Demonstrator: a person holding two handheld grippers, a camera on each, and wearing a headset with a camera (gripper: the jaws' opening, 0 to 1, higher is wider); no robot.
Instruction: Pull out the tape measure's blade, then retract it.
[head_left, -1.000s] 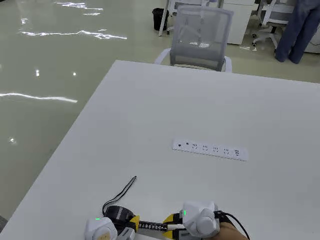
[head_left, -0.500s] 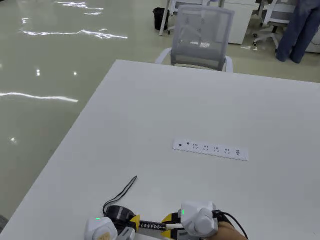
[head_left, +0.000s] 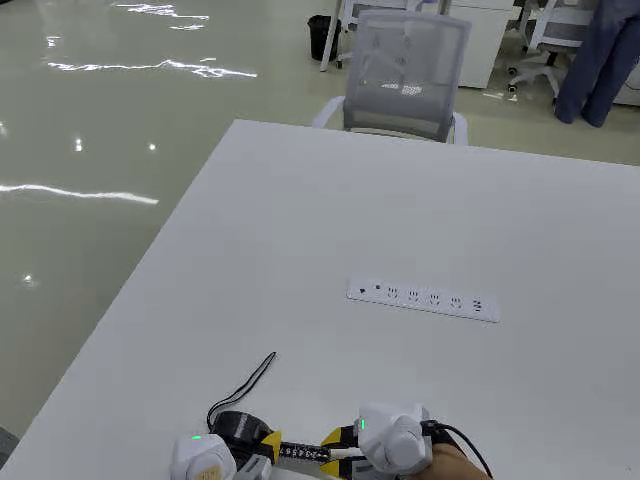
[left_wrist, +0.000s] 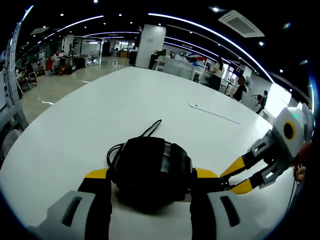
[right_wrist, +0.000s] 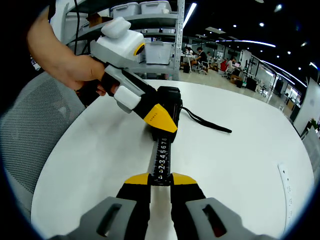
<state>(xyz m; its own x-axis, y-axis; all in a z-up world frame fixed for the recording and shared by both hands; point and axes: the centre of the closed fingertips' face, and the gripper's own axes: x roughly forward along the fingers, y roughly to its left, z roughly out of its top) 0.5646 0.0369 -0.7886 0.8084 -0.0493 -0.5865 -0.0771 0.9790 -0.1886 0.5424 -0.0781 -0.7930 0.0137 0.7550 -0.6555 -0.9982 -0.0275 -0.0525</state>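
A black tape measure case lies on the white table with a wrist cord trailing from it. My left gripper is shut on the case, its yellow pads on either side. A short length of blade with printed numbers runs out from the case. My right gripper is shut on the blade's end. In the head view both grippers sit at the near table edge, the left gripper beside the case and the right gripper on the blade.
A white power strip lies mid-table, beyond the grippers. A grey mesh chair stands at the far table edge. A person's legs are at the far right. The table's left edge drops to a shiny floor.
The gap between the two grippers has shrunk slightly, the right one nearer the case. The head view has drifted a little.
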